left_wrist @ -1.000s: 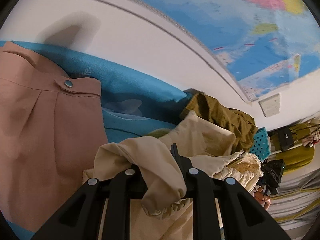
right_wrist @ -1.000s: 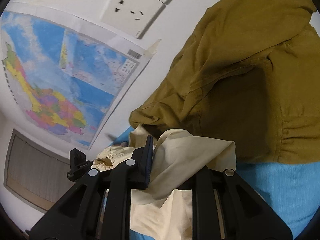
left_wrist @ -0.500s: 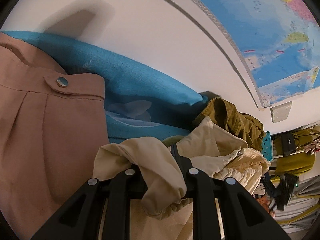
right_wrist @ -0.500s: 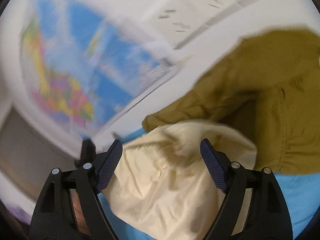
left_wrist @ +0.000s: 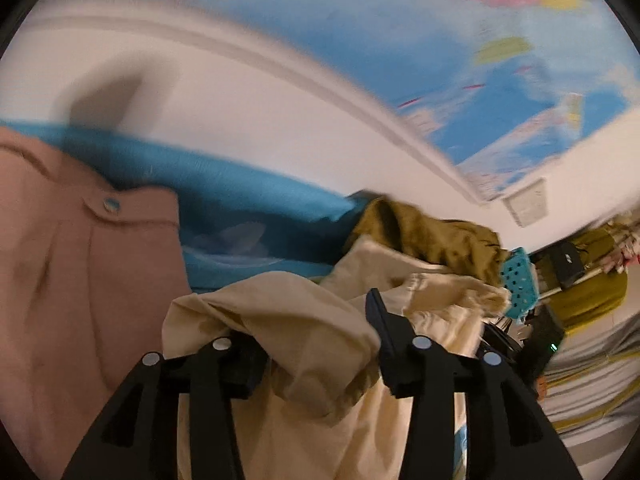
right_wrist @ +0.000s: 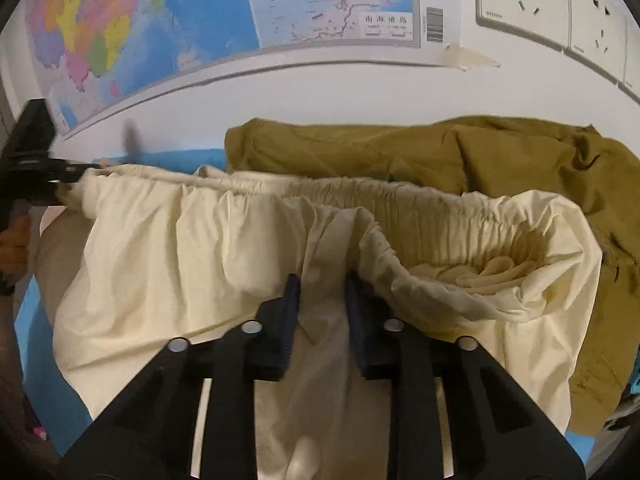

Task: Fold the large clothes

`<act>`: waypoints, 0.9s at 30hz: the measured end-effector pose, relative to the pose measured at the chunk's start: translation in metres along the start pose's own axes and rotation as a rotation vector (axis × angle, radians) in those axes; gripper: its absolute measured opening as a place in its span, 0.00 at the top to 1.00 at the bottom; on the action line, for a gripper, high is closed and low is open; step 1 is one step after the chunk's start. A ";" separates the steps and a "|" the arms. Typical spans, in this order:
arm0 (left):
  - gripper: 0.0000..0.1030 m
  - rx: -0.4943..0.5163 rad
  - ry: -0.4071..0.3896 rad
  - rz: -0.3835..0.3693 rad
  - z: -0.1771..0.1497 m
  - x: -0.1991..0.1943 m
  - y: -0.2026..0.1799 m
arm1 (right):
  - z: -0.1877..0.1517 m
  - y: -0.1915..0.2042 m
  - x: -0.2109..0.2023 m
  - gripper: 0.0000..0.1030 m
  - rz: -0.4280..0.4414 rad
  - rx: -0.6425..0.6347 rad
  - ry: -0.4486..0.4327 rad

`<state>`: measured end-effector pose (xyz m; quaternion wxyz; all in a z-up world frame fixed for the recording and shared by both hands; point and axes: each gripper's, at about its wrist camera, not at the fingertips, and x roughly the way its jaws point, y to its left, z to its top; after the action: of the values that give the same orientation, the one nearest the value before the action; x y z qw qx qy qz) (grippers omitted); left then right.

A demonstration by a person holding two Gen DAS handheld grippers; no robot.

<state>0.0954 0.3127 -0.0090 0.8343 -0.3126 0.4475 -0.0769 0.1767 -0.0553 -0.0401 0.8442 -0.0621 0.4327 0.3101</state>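
Right fingers [right_wrist: 320,300] reclosed on cream trousers' [right_wrist: 180,260] waistband.

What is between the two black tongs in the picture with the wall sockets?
In the right wrist view, the stretched, gathered waistband of the cream cotton trousers runs from the left tongs to the right tongs.

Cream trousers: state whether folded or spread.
Spread, not folded: the cream trousers hang with the elastic waistband stretched sideways, the right gripper pinching its front edge.
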 end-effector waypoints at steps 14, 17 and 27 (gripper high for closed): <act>0.43 0.236 -0.258 0.034 -0.046 -0.063 -0.060 | 0.027 -0.001 -0.017 0.96 -0.021 0.004 -0.112; 0.29 0.369 -0.289 0.004 -0.058 -0.069 -0.075 | 0.033 0.004 -0.018 0.97 -0.049 -0.018 -0.130; 0.62 0.462 0.089 0.220 -0.083 0.078 -0.069 | 0.027 -0.008 -0.011 0.81 0.020 0.028 -0.089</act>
<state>0.0854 0.1882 -0.0561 0.8665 -0.0593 0.4856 -0.0994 0.1948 -0.0567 -0.0165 0.8602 -0.0321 0.3997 0.3150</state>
